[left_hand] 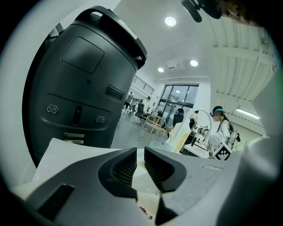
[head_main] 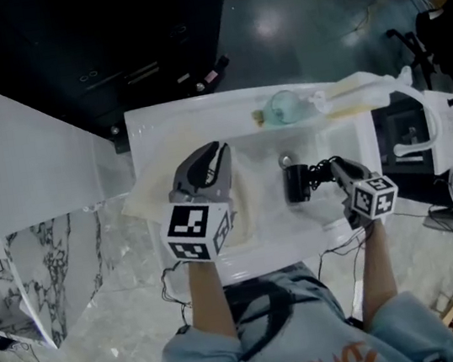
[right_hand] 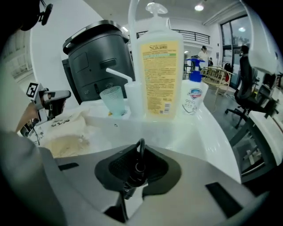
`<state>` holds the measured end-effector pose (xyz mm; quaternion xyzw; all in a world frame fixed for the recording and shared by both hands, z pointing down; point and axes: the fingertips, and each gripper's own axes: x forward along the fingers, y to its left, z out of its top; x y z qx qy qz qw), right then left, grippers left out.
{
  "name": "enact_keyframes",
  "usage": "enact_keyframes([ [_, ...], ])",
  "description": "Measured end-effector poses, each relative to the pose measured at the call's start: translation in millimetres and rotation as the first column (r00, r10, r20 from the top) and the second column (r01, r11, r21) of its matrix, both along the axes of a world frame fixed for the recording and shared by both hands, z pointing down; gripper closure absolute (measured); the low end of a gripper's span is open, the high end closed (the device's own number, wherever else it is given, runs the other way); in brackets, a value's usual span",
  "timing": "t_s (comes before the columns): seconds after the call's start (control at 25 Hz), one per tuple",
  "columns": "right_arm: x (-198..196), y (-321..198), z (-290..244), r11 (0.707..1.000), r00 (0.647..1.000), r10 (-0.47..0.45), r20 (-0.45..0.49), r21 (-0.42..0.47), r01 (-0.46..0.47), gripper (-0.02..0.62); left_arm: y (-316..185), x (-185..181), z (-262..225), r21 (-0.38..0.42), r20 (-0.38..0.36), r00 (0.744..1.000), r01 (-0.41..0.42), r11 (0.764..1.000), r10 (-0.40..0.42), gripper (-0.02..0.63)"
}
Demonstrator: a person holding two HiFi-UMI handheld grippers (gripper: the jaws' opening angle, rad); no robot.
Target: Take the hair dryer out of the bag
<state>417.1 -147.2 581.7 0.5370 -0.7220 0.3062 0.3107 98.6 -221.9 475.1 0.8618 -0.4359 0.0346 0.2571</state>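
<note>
The black hair dryer (head_main: 297,183) hangs over the white sink basin (head_main: 333,210), out of the bag. My right gripper (head_main: 332,168) is just to its right, shut on its black cord (right_hand: 139,152), which loops up between the pads. The cream bag (head_main: 151,198) lies crumpled over the sink's left side, also seen as the bag (right_hand: 66,132) in the right gripper view. My left gripper (head_main: 215,155) is over it, jaws nearly together with a fold of the bag (left_hand: 140,164) pinched between the pads.
A teal cup (right_hand: 111,100), a big soap bottle (right_hand: 159,75) and a small pump bottle (right_hand: 193,95) stand along the sink's back rim. A dark round machine (left_hand: 84,84) stands behind. The drain (head_main: 286,159) sits mid-basin. People sit in the background.
</note>
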Motion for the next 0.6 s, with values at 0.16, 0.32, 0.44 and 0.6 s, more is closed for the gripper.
enact_keyframes([
  [0.16,42,4,17,0.991,0.99,0.13,-0.054,-0.029,-0.132,0.541,3,-3,7,-0.022,0.026,1.0,0.006,1.0,-0.006,0.554],
  [0.32,67,5,24,0.985,0.972,0.161,-0.171,-0.031,-0.169,0.513,6,-4,6,-0.022,0.011,1.0,0.008,1.0,-0.008,0.555],
  [0.44,84,8,34,0.987,0.949,0.136,-0.285,-0.044,-0.154,0.505,7,-4,4,-0.02,0.013,1.0,0.004,1.0,-0.004,0.557],
  [0.6,105,13,53,0.979,0.912,0.133,-0.389,-0.09,-0.182,0.502,10,-1,3,-0.016,0.015,1.0,-0.011,1.0,0.011,0.558],
])
